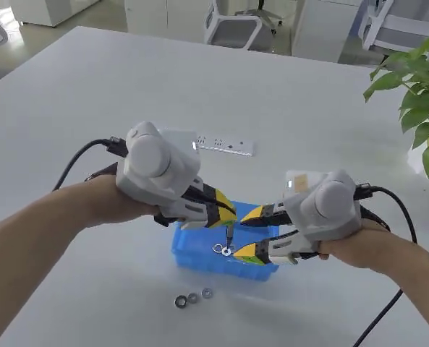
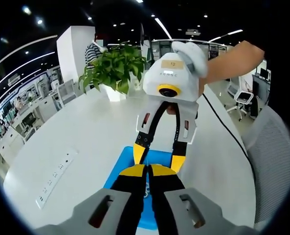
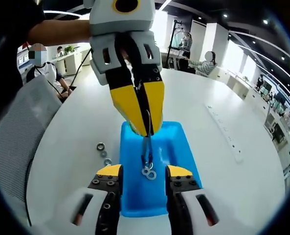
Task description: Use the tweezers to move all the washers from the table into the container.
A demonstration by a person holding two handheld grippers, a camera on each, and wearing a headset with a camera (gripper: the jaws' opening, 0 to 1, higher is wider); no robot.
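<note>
Table (image 1: 286,94) carries the blue container (image 3: 179,147). My left gripper (image 2: 148,170) has its jaws closed on the tweezers (image 3: 147,149), tips at two washers (image 3: 148,173) inside; right gripper (image 3: 145,172) jaws wide, empty. Three washers (image 1: 192,297) lie outside: I should release low.

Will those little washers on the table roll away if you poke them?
Probably not: the washers lie flat, so they'd likely slide. They look thin and shiny, so the tweezers may slip off them.

White table (image 1: 200,87); potted plant (image 1: 417,79) right; office chairs (image 1: 232,25) behind; ceiling spotlights (image 2: 39,21).
</note>
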